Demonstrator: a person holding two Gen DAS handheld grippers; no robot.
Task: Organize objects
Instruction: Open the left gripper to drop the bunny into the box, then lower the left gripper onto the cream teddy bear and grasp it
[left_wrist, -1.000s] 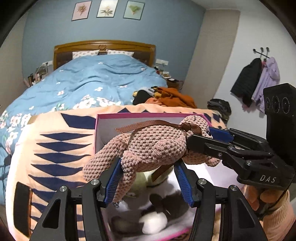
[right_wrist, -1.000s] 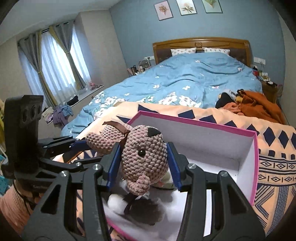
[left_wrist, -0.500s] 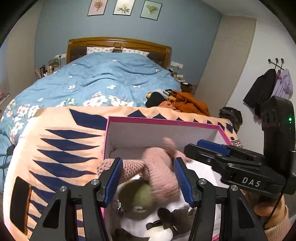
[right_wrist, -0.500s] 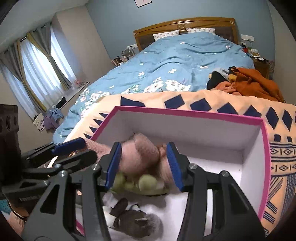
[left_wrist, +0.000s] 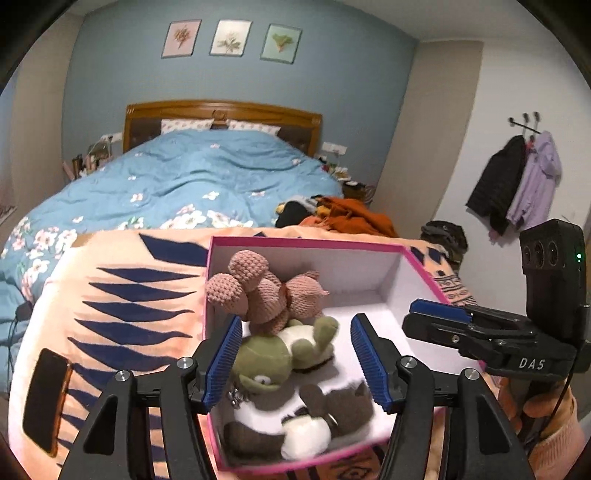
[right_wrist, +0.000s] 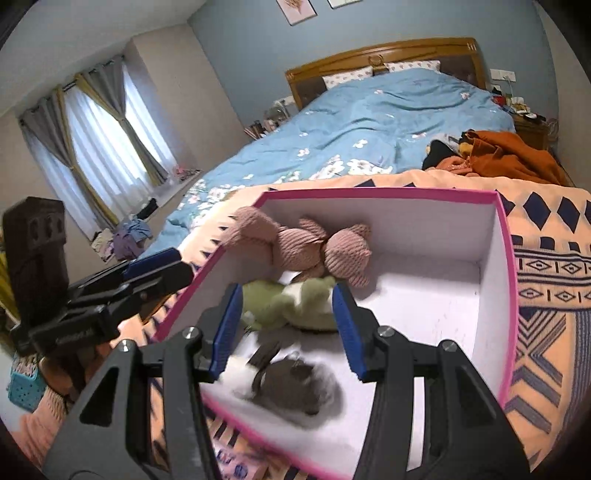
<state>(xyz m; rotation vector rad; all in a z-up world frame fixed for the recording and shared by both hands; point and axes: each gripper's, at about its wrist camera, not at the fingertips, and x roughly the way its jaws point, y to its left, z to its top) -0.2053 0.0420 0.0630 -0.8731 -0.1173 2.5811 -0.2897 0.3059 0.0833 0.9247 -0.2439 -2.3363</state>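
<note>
Pink bear (left_wrist: 264, 295) is laid crosswise along the box's (left_wrist: 295, 242) far-left wall, head rightward. Both claws (left_wrist: 297, 356) (right_wrist: 286, 328) are held wide, empty. Phone (left_wrist: 46, 398) is seen only by left wrist.

The brown and white plush (right_wrist: 291, 387) at the 6 o'clock end of the pink box (right_wrist: 504, 295) was smeared by motion blur in the right wrist view, its shape unreadable. The left tongs (left_wrist: 297, 356) covered part of the green plush (left_wrist: 273, 354), and the near wall of the box ran behind their arms. The pink knitted toy (left_wrist: 262, 291) lay face down, so its face could not be seen. The phone (left_wrist: 46, 398) at 8 o'clock showed only a dark screen. The three framed prints (left_wrist: 231, 37) on the wall were too small to make out. The right tongs (right_wrist: 288, 328) hid the near box rim.
</note>
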